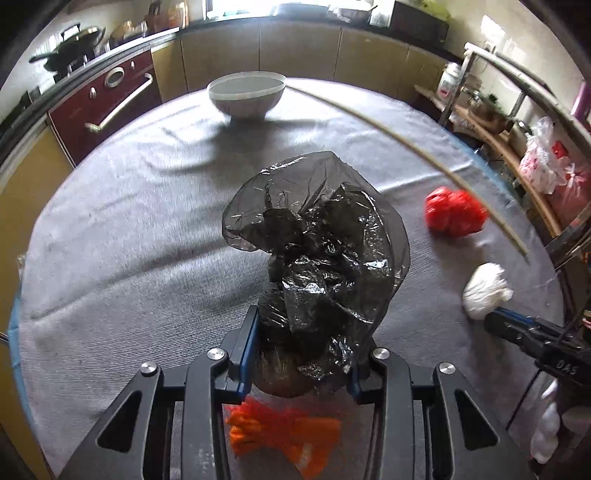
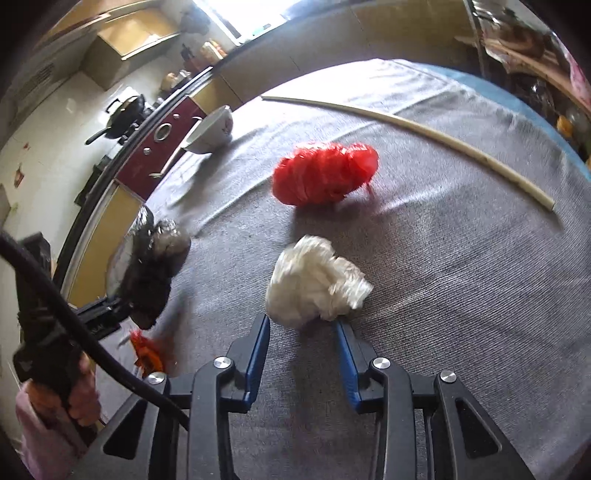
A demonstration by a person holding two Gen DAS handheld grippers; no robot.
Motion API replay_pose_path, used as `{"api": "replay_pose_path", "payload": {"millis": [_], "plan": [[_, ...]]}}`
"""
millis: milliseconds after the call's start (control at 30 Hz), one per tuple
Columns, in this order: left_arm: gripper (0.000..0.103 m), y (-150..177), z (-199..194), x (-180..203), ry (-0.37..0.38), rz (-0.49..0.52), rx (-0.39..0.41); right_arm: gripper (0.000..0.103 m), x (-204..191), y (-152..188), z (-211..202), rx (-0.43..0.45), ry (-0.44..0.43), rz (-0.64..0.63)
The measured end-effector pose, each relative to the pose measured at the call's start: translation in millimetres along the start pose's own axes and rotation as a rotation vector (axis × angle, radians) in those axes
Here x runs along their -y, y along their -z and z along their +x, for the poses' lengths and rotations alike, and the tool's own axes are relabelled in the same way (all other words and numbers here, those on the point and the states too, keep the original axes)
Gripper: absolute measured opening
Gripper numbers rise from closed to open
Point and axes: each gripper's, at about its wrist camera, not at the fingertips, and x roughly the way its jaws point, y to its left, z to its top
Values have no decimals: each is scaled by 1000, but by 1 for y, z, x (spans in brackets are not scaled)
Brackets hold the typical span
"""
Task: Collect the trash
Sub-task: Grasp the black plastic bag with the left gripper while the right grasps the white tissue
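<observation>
a bright window (image 1: 295, 5) lit tan kitchen cabinets (image 1: 299, 55); a dark red oven (image 1: 107, 96) stood left, a cluttered shelf rack (image 1: 517, 122) right.

Both wrist cams sat close over the grey tablecloth (image 1: 110, 240), angled steeply down toward the far edge. Shared: white bowl (image 1: 246, 94), red bag (image 2: 325, 173), white wad (image 2: 314, 282).

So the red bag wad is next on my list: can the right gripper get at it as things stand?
Probably not directly: the right gripper is shut on the white wad, and the red wad lies just beyond it on the cloth.
</observation>
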Motion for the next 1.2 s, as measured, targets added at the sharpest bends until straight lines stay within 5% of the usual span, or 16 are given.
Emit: {"api": "replay_pose_path", "payload": {"millis": [200,267,400,633,800,900,1200], "plan": [[41,21,-62,16,-7,9,109,41,-2,7,-21,-13,-86,-13],[41,38,-80,17,-16,-1,133,58,-1,6,-29,5,-77,-8],[41,77,-99,4,-6,-64,130,66,11,-5,-34,28,-75,64],[41,137,-108,-18,-45,-177,94,66,18,-26,-6,-6,-90,163],[41,152,-109,-15,-39,-207,80,66,2,-28,22,10,1,149],[41,153,-106,-9,-25,-215,79,40,-9,-25,25,41,69,80],[41,163,-115,14,-2,-200,83,40,-4,5,-19,77,20,-8]]}}
